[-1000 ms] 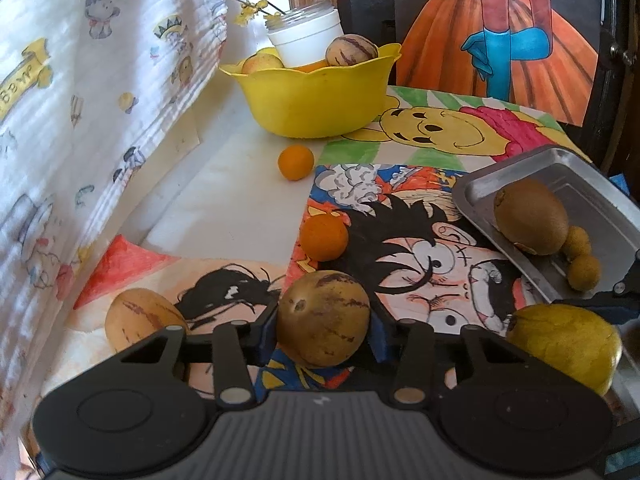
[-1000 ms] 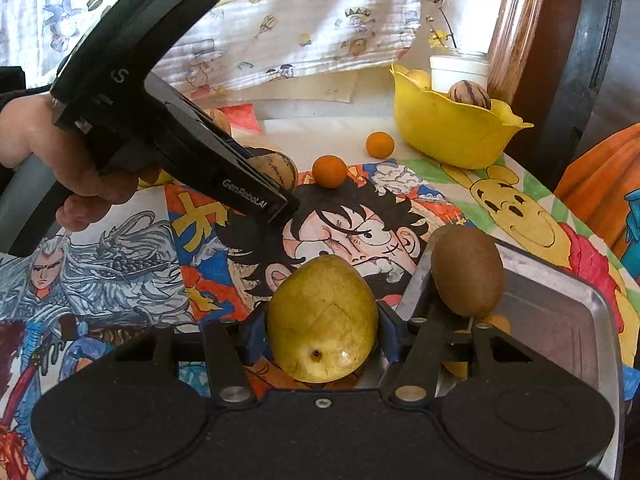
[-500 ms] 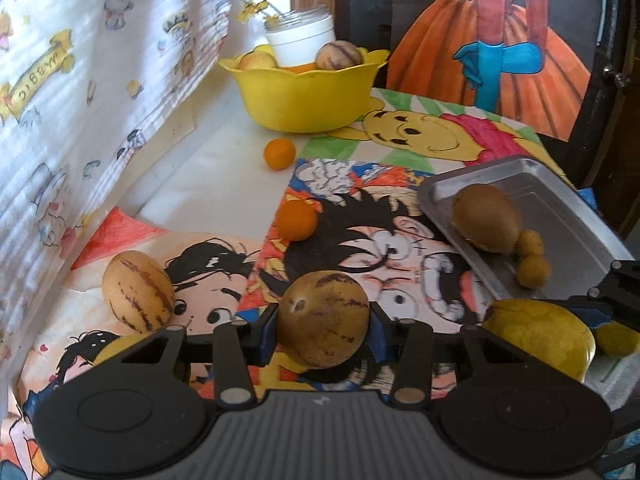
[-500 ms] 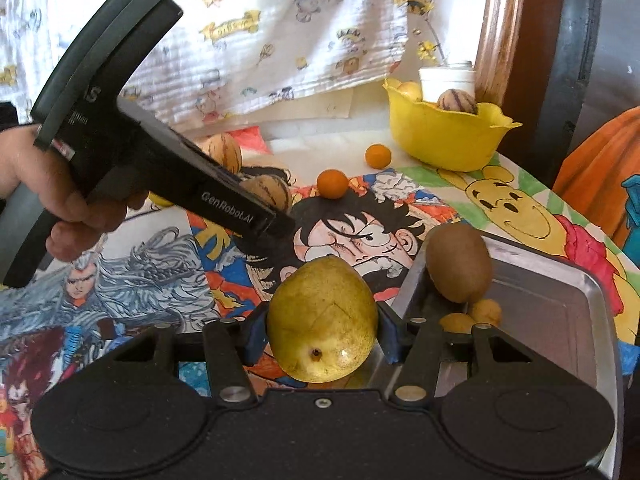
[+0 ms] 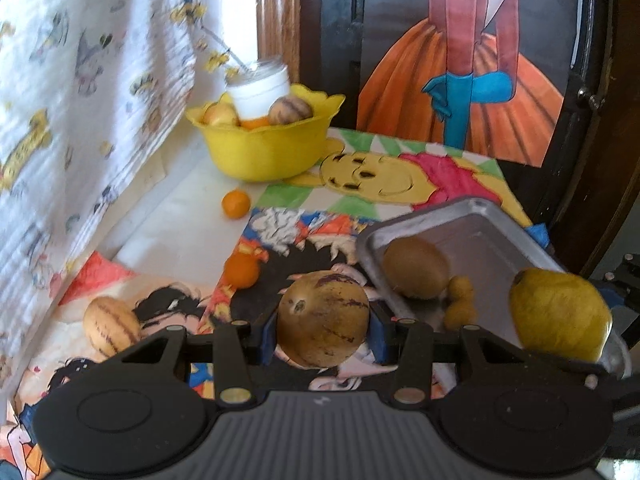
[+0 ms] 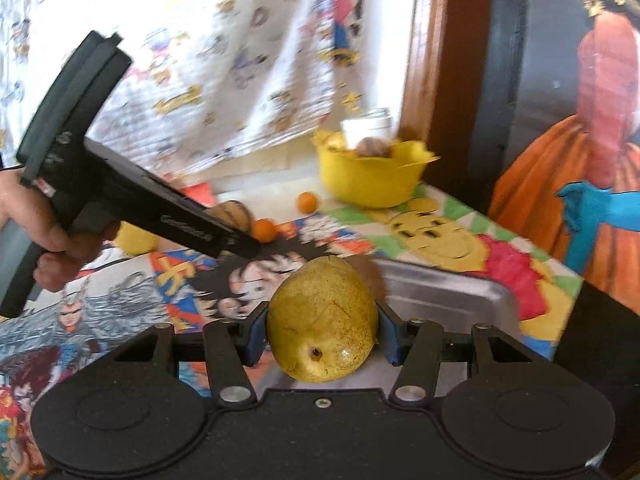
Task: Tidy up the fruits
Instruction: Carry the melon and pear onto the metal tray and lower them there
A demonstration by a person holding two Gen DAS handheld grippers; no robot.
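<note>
Two small oranges (image 5: 236,203) are lying near one yellow bowl (image 5: 264,152). The left gripper (image 5: 322,320) is pinching a striped melon (image 5: 322,318); the right gripper (image 6: 322,326) is pinching a yellow pear (image 6: 322,320) above the metal tray (image 6: 448,292).

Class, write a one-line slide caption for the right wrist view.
Right gripper grips a yellow pear above the metal tray, yellow bowl beyond.

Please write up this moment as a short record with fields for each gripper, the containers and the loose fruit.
left gripper: shut on the striped melon, lifted off the table
right gripper: shut on the yellow pear, above the near end of the metal tray
metal tray contents: a brown kiwi and two small yellow fruits
yellow bowl: holds several fruits, white jar behind it
loose fruit: two small oranges, another striped melon on the left
</note>
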